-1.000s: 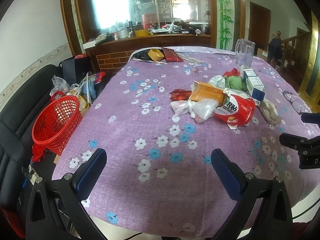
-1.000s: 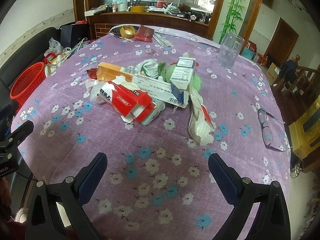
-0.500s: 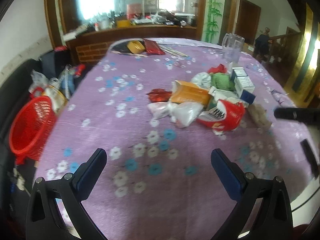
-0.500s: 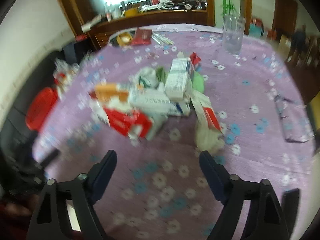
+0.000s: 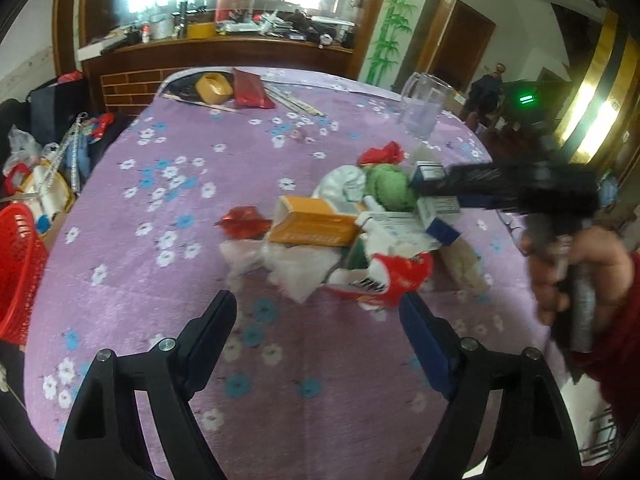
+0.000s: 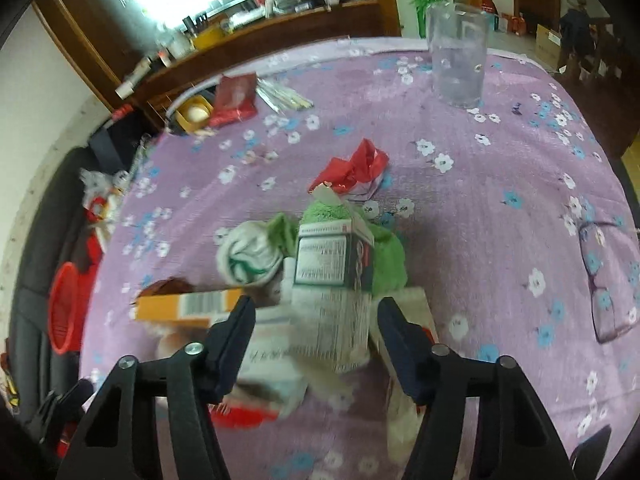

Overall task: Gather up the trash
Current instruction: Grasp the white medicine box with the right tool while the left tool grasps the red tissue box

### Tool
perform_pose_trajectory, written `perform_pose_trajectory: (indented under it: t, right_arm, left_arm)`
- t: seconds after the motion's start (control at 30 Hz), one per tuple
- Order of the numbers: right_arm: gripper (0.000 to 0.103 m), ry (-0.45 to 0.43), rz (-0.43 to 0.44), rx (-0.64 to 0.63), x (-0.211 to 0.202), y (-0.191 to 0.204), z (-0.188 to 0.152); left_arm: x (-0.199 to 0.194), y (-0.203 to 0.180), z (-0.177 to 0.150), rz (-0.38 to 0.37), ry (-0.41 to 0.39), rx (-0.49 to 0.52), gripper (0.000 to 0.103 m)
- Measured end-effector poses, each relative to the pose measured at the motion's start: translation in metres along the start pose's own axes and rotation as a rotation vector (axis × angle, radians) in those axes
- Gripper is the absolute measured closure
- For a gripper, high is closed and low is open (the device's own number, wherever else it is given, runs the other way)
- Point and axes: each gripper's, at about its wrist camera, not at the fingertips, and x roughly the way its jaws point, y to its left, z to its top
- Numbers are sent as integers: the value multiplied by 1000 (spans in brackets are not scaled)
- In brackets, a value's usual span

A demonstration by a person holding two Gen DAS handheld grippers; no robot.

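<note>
Basically nothing collected yet, judging by how things lie. The whole trash pile (image 5: 352, 232) sits mid-desk on the purple flowered cloth (image 5: 168, 280): orange box (image 5: 316, 222), red-and-white packet (image 5: 384, 280), white plastic bag (image 5: 288, 264), red foil wrapper (image 5: 244, 220), green cloth (image 5: 390, 188), small white-and-blue cartons.

Left claw (image 5: 318, 316): wide, empty, hanging over bare cloth just short of the pile's near edge.

Right claw (image 6: 316, 324): also wide, nothing gripped. It sits low over the pile, fingers straddling a printed carton (image 6: 332, 260) and the paper under it. Contact can't be confirmed; the near part of the right view is motion-blurred. In the left view it shows as a dark blurred bar over the far side of the pile, with the person's hand (image 5: 576, 276) on its handle.

Red basket (image 5: 16, 276) is off the desk's left edge, on a black seat. Probably the bin. From here I can't see anything in it.

Non-trash on the desk, leave alone: clear jug (image 6: 456, 60), eyeglasses (image 6: 604, 276) on the right, yellow tape roll (image 5: 214, 88) and red pouch (image 5: 250, 88) at the far end.

Left to do: close on a first item, carry it left to the basket, repeat for the whole pile. Loose film and the bag will likely snag neighbours, so expect multi-item lifts.
</note>
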Motion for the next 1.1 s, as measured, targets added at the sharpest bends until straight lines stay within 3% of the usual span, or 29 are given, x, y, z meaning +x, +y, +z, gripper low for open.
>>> perform_pose_trajectory:
  t: [0.03,0.1,0.27,0.53,0.63,0.67,0.7,0.9,1.1]
  right_arm:
    - [57,19,-21,-5,8,-1,2]
    - [66,76,-34,17,23,-6,2]
    - [66,6,-15,29,-3,-17,-14]
    - [66,-78,-1,26,-66,-28,-51]
    - [66,-82,1,40,-79,-35,-66]
    - [66,-81,2,42,-82,-37,-71]
    - [66,-82,2,44,-84,-38,-74]
    - [66,-86,14,31,-96,-34,-94]
    - [66,-96,41,-30,-98,-4,-104]
  left_arm:
    - [3,-2,2,-10,12,1,20]
    - [11,-7,8,-32,35,1,20]
    - [34,-28,20,-76,82,36,20]
    - [82,-68,17,-27,140,245,21]
    - [95,-71,10,0,159,288,43]
    - [97,-71,9,5,161,290,46]
    - [97,-70,8,2,155,289,50]
    - [73,-64,4,-31,82,253,51]
    - [33,-53,-4,-29,7,196,51]
